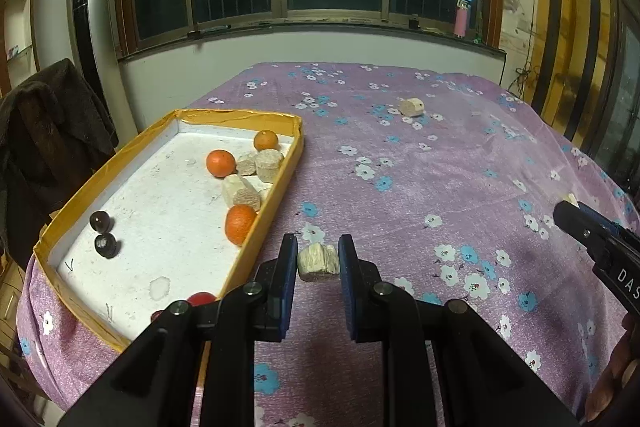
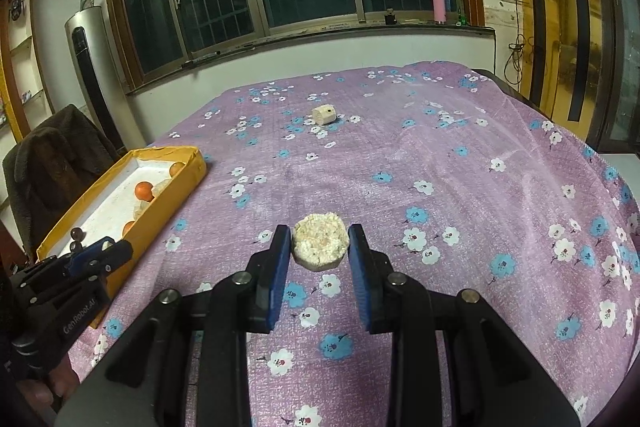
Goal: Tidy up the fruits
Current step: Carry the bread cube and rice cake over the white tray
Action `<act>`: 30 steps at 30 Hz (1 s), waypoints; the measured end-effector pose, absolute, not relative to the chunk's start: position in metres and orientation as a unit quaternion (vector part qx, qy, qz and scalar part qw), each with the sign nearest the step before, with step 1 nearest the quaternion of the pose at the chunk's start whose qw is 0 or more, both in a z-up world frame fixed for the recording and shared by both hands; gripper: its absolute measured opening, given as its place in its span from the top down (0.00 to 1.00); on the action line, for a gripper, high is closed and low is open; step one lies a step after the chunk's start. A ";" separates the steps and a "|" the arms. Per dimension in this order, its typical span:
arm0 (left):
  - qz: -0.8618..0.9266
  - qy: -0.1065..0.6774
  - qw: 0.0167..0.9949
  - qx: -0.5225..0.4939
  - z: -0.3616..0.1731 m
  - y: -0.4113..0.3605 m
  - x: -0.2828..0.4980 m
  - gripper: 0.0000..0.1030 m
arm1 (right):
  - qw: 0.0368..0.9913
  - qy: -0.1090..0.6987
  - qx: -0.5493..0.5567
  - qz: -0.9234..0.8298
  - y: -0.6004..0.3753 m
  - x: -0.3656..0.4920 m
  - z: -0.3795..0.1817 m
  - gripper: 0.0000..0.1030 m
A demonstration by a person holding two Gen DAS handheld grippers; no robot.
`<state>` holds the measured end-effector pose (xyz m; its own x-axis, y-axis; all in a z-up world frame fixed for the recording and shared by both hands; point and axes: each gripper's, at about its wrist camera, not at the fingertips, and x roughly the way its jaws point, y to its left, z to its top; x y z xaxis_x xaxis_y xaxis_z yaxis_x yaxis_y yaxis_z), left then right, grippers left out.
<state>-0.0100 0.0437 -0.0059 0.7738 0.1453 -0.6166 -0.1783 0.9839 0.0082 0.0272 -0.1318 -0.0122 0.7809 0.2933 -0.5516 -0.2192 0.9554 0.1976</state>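
Note:
My left gripper (image 1: 318, 259) is shut on a pale fibrous chunk (image 1: 318, 263), held just right of the yellow tray (image 1: 276, 187). The tray holds three oranges (image 1: 220, 163), several pale chunks (image 1: 269, 165), two dark round fruits (image 1: 100, 221) and a red fruit (image 1: 201, 298) at its near corner. My right gripper (image 2: 319, 247) is shut on a round pale chunk (image 2: 319, 241) above the purple floral cloth. Another pale chunk (image 2: 325, 115) lies far back on the cloth; it also shows in the left wrist view (image 1: 411, 106). The right gripper shows in the left wrist view (image 1: 572, 207).
The purple floral tablecloth (image 2: 440, 167) covers the table. A chair with a dark coat (image 1: 48, 131) stands left of the tray. A pink bottle (image 2: 439, 5) stands on the windowsill behind. The left gripper shows at the left of the right wrist view (image 2: 116, 247).

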 end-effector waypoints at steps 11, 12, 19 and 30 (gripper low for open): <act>0.102 0.318 0.942 -0.034 0.001 0.065 -0.020 0.81 | 0.946 0.299 0.055 0.112 -0.141 0.021 -0.008 0.70; 0.103 0.316 0.943 -0.033 0.002 0.067 -0.022 0.81 | 0.946 0.299 0.056 0.112 -0.141 0.021 -0.008 0.70; 0.128 0.308 0.942 -0.046 0.010 0.092 -0.032 0.81 | 0.946 0.298 0.054 0.119 -0.138 0.019 -0.009 0.70; 0.180 0.305 0.933 -0.062 0.012 0.135 -0.047 0.81 | 0.945 0.290 0.052 0.141 -0.124 0.016 -0.003 0.70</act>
